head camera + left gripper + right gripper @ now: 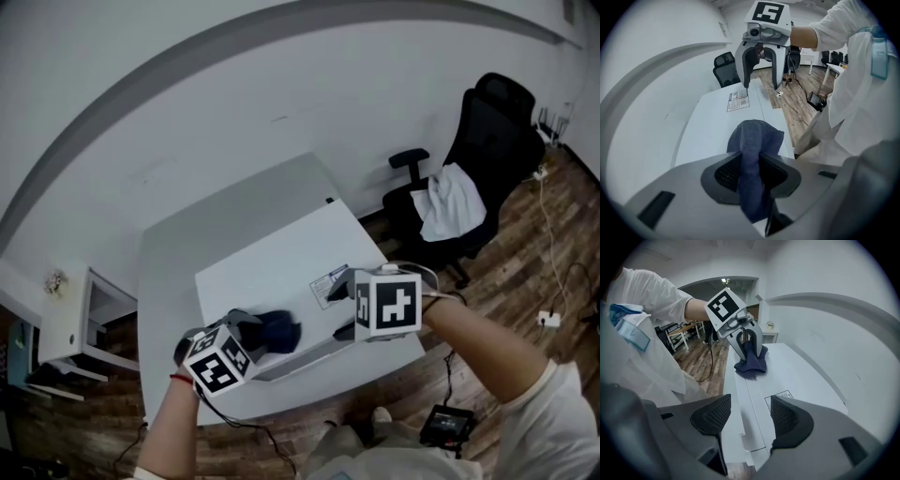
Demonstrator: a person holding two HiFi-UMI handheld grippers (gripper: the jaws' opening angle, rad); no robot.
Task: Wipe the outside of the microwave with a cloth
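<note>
Nearest, in the left gripper view, the left claw (752, 169) is clenched on a dark blue cloth (757, 138). The cloth stands up between both pads and its free end lies on the top of the white microwave (717, 126). The same view shows a printed label (738, 100) further along this top. Above the far edge hangs the right claw (760, 85), seen from the front with its two fingers apart.

The right gripper view shows the opposite side. The right claw's own pads stand wide and released, nothing is between them, and below them lie the label and a seam along the near edge of the microwave. The cloth hangs from the left claw at the far end.

Only the head view gives the whole place. The microwave lies on a pale desk (169, 281) against the wall, with the cloth at its near left part. At the far right, on the wooden floor (525, 272), stands a black office chair (487, 141) with a white garment (450, 202) on it.
</note>
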